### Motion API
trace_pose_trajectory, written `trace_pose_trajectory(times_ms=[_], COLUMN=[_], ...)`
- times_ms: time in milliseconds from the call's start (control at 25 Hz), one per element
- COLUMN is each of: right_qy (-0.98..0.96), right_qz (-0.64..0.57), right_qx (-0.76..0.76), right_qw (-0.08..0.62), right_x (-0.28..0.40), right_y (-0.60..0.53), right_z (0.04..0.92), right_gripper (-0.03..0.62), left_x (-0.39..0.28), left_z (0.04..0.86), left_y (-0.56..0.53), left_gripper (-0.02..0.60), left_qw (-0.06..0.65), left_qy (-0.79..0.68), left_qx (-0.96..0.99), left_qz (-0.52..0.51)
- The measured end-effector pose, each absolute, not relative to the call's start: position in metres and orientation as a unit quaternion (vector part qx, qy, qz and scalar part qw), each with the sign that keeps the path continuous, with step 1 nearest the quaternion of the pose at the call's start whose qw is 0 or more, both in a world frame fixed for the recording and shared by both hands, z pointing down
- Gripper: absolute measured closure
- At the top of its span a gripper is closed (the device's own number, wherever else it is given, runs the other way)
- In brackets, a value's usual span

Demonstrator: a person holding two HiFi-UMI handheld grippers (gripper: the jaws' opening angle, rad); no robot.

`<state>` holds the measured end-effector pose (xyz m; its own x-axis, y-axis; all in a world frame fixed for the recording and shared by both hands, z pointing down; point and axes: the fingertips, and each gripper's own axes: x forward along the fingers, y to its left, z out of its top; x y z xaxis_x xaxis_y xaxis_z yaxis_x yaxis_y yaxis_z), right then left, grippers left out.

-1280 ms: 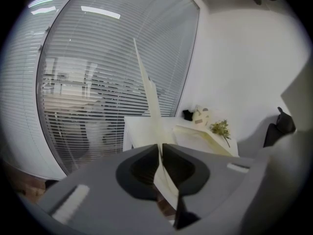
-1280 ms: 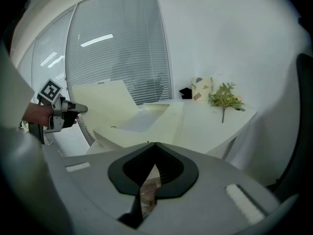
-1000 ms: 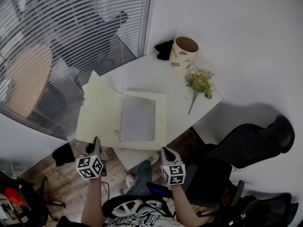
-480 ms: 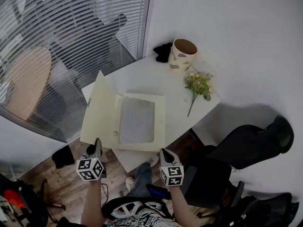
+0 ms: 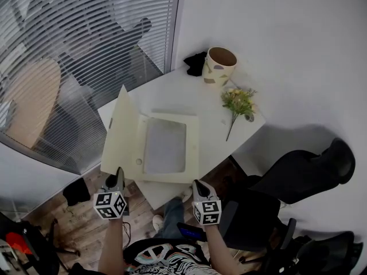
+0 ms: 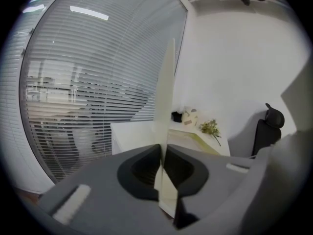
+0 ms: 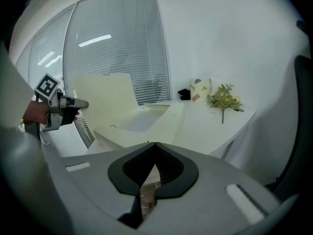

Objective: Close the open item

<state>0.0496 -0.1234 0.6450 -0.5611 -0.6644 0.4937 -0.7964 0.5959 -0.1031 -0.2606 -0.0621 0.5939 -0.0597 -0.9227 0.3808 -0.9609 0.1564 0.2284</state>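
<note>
cover of the folder: risen since the earlier frames, from a low slant to nearly upright on its fold; the rest lies flat on the white table, grey sheet exposed inside. left gripper: jaws pinched tight on the cover's near lower edge, the panel running edge-on between them; held so, by judgement, to swing it over the sheet and shut the folder. right gripper: jaws together, nothing in them, hovering off the table's near edge just short of the folder's right half, probably kept clear of the swing. cup and flower sprig: far end of table, well apart.
</note>
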Motion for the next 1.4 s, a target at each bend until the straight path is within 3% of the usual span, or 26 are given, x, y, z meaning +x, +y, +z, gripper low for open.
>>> trace_pose_trajectory(times_ms=[1400], right_qy=[-0.873], right_qz=[0.168], right_qx=[0.406], right_qw=[0.211], right_x=[0.044], right_y=[-0.125], right_z=[0.644], right_gripper=[0.594], left_x=[-0.218], left_z=[0.579], left_y=[-0.084], left_gripper=[0.505], left_qw=[0.17], left_qy=[-0.689], left_qx=[0.697], left_qz=[0.104])
